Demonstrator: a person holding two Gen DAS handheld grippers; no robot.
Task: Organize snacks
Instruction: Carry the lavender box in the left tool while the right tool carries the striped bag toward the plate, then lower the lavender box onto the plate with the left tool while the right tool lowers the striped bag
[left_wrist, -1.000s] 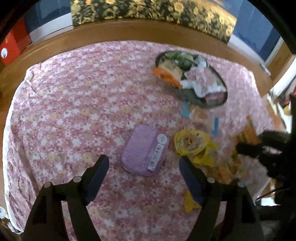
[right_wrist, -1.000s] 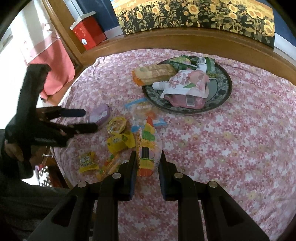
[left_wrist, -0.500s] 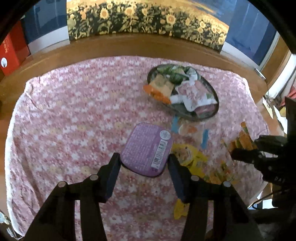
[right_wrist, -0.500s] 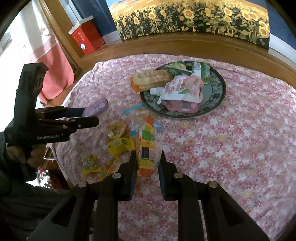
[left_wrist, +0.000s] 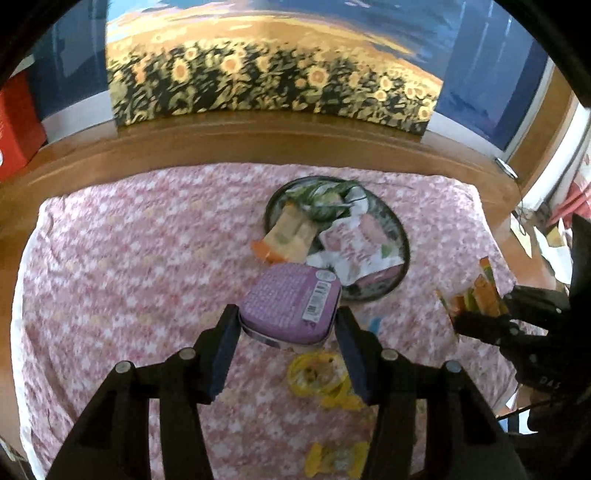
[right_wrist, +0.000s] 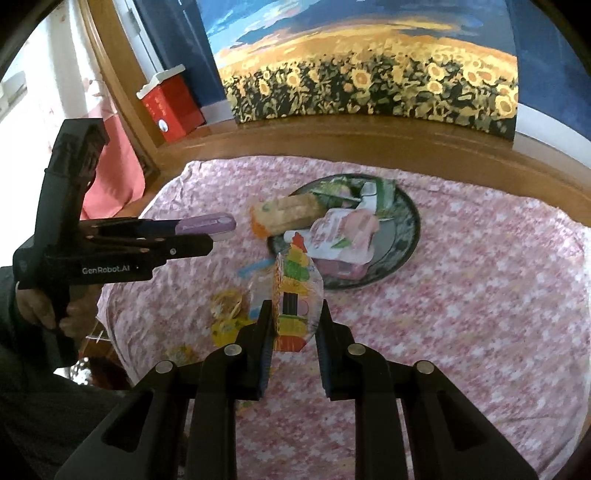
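- Left gripper (left_wrist: 288, 332) clamped across the sides of a flat purple tin (left_wrist: 290, 308), barcode face up, lifted clear of the cloth; grip taken on the narrow width, likely so the lid stays level for setting down.
- Jaws have just been closing, with the tin between them, and now press on both edges.
- Right gripper (right_wrist: 293, 325) closed tight on a clear snack packet (right_wrist: 295, 291) with a bright striped print, held upright by its lower part, off the table.
- Dark round plate (right_wrist: 410, 236) ahead of both tools, already loaded: a tan bar with an orange end overhanging its left rim, a pink-and-white pouch, a green wrapper at the back. Probably the collecting spot for the snacks.
- Little bare plate left; free rim mainly on the right side and at the front.
- Yellow wrappers (left_wrist: 317, 373) loose on the pink floral tablecloth (left_wrist: 129, 266), just below the tin, not yet gathered.
- Wide open cloth left of the plate; wooden edge and a sunflower painting (left_wrist: 269, 77) beyond. Grippers near each other, so crossing paths a risk.
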